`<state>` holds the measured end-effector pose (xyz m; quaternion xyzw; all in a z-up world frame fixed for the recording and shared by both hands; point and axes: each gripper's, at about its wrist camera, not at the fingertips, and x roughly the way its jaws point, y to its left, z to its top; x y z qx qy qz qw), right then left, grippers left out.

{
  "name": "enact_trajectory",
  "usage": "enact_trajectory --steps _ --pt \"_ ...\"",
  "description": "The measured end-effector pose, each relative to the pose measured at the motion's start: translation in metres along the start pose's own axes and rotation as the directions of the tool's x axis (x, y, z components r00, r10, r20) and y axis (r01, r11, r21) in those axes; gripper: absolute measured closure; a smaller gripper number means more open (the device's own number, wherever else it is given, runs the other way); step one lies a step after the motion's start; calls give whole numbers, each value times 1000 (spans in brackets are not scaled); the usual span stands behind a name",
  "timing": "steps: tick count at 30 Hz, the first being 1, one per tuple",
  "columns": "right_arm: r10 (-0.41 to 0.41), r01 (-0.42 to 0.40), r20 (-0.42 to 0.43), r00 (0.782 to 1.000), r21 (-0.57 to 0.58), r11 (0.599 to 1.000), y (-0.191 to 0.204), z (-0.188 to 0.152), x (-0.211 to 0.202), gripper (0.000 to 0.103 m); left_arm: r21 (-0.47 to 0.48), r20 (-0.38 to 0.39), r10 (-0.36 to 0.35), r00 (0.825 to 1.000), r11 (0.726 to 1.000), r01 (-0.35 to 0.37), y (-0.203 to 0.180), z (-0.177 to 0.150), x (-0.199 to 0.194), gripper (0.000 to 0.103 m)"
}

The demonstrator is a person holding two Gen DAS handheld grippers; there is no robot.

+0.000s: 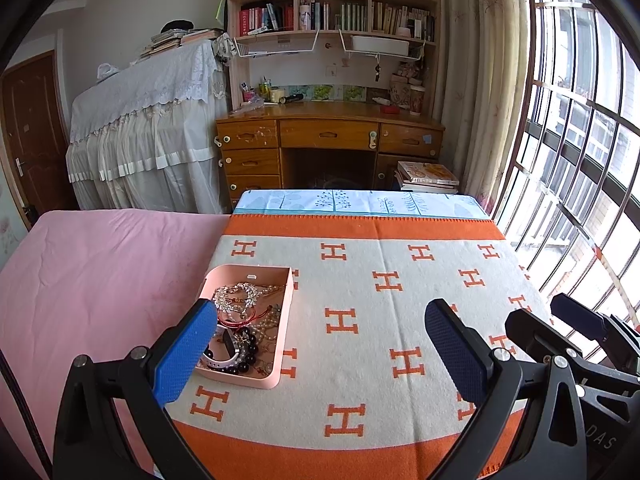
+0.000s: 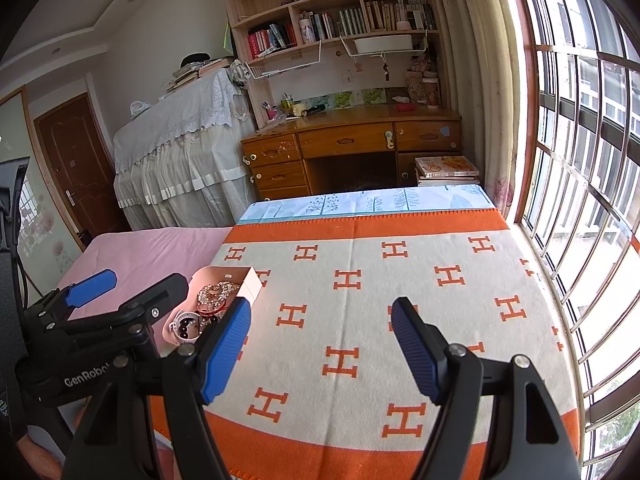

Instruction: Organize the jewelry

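Note:
A pink open box sits on the white and orange H-pattern blanket, near its left edge. It holds a tangle of jewelry: a crystal piece, pearl strands, dark beads, a red cord and a white watch. My left gripper is open and empty above the blanket; its left finger hides part of the box. My right gripper is open and empty over the blanket, to the right of the box. The left gripper shows in the right wrist view, beside the box.
A pink sheet covers the bed left of the blanket. A barred window runs along the right edge. A wooden desk with bookshelves and a cloth-covered piano stand beyond the bed's far end.

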<state>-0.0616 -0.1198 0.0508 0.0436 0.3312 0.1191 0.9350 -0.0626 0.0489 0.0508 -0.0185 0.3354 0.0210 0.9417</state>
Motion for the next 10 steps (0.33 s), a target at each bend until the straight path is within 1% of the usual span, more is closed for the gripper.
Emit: enact_trajectory --steps 10 --pt "0 0 -1 1000 0 1000 0 1 0 30 -2 -7 -1 1000 1000 1 1 -5 2 1"
